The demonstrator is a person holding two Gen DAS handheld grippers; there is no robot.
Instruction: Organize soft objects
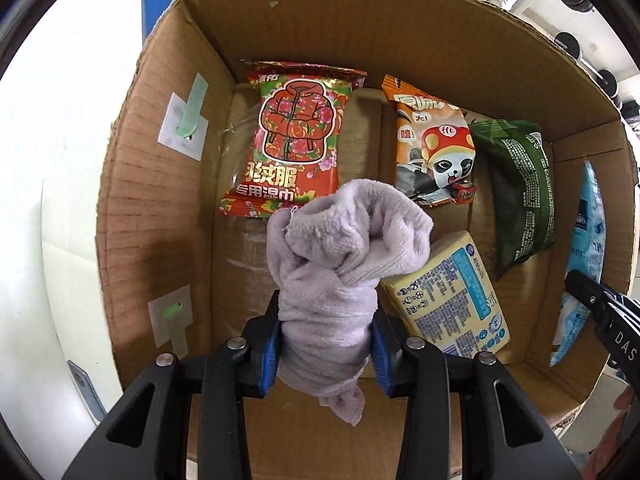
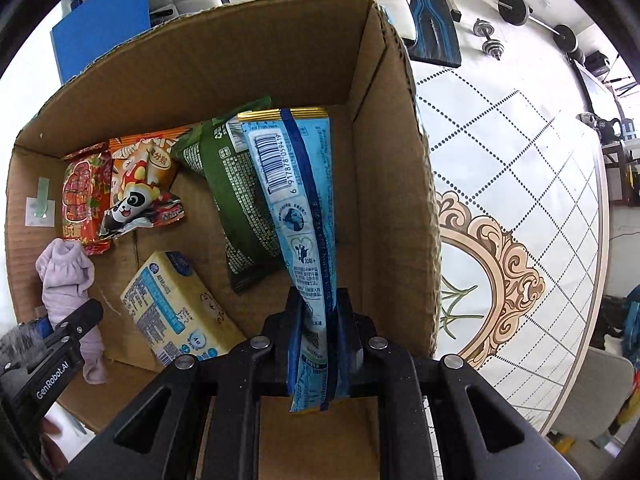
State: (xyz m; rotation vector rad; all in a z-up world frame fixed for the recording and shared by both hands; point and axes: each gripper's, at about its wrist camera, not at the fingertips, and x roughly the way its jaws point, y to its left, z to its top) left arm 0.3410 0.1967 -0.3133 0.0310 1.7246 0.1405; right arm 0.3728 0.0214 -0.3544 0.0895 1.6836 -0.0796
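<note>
My left gripper [image 1: 326,332] is shut on a bunched lilac cloth [image 1: 340,248] and holds it over the open cardboard box [image 1: 160,184]. The cloth also shows in the right wrist view [image 2: 66,280], at the box's left side. My right gripper [image 2: 318,320] is shut on a light blue packet [image 2: 296,200] and holds it inside the box by its right wall; the packet also shows in the left wrist view [image 1: 586,240]. On the box floor lie a red wipes pack [image 1: 296,140], an orange panda snack bag [image 1: 434,144], a green bag [image 1: 520,188] and a yellow tissue pack [image 1: 452,296].
The box stands on a white table with a patterned top [image 2: 520,160]. A blue board [image 2: 102,28] stands behind the box. Dumbbells [image 2: 516,8] lie on the floor beyond. Two white adhesive hooks [image 1: 184,124] stick to the box's left wall.
</note>
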